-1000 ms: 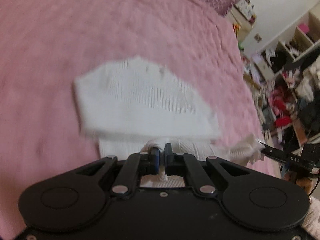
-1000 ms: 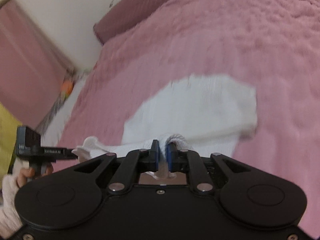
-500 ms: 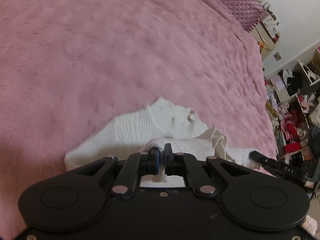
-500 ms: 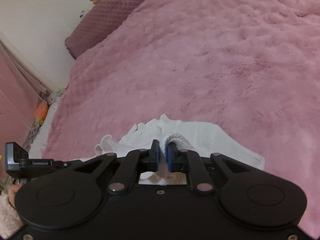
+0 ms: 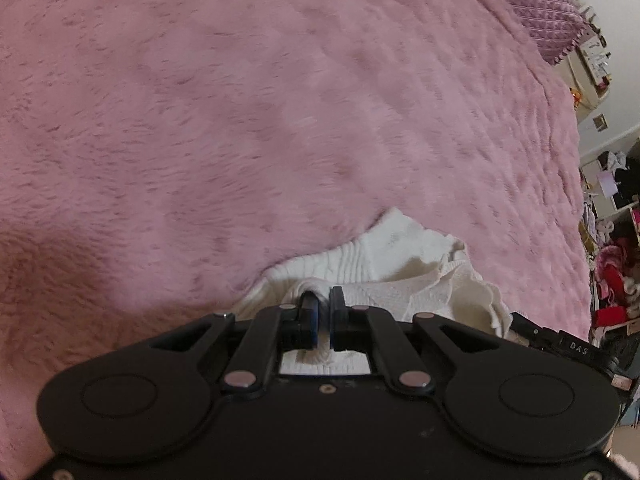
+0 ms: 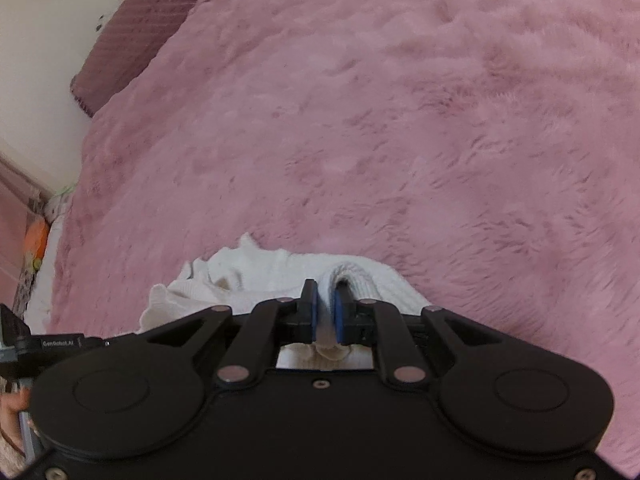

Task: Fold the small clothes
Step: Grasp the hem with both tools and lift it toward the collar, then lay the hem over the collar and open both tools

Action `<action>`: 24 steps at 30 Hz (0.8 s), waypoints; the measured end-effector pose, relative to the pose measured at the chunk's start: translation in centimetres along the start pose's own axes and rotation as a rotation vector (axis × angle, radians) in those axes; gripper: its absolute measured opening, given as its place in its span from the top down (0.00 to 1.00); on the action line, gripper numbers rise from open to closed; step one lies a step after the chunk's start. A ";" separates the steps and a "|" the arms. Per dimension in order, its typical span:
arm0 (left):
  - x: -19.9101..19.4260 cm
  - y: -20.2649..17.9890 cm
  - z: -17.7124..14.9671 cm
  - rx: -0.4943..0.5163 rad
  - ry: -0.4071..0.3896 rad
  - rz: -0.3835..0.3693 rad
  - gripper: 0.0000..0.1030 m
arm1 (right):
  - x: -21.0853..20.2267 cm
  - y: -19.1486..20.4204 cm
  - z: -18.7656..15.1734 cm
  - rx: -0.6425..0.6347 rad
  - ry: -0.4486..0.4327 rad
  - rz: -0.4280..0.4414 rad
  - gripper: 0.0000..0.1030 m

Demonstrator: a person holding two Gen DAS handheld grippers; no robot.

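Note:
A small white knitted garment [image 5: 384, 256] lies bunched on the pink furry bedspread [image 5: 280, 120], right in front of both grippers. My left gripper [image 5: 324, 300] is shut on a fold of its near edge. My right gripper [image 6: 326, 294] is shut on another fold of the same garment [image 6: 260, 272]. The right gripper's side shows at the right edge of the left wrist view [image 5: 560, 340]. The left gripper's side shows at the left edge of the right wrist view [image 6: 48, 344]. Most of the garment is hidden under the gripper bodies.
The pink bedspread [image 6: 400, 120] stretches far ahead. A purple quilted pillow [image 6: 140, 32] lies at the head of the bed. Cluttered shelves with clothes [image 5: 616, 248] stand beyond the bed's right edge. A wall [image 6: 32, 40] runs at the left.
Both grippers have carried the near edge forward over the garment. The flat white panel seen one second ago is now folded and bunched close under the fingers.

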State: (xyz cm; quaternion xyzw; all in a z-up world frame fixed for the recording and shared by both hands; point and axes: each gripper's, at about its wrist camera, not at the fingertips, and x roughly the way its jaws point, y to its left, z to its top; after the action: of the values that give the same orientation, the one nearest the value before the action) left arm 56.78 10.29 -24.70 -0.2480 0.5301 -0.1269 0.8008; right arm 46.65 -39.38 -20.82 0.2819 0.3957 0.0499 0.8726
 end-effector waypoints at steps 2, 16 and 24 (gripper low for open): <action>0.0 0.3 0.2 -0.008 0.002 -0.003 0.97 | -0.1 -0.3 -0.1 0.015 -0.009 0.019 0.85; -5.2 -4.4 -1.6 0.252 -0.208 0.030 0.68 | -4.3 6.6 -2.1 -0.473 -0.169 -0.072 0.54; 1.0 -5.6 -3.5 0.266 -0.097 0.081 0.68 | 0.1 7.0 -2.7 -0.533 -0.076 -0.178 0.58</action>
State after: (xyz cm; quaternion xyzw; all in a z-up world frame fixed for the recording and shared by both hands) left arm 54.36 4.20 -23.66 -0.1241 0.4788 -0.1516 0.8558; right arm 45.71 -32.22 -18.60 0.0085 0.3591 0.0646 0.9310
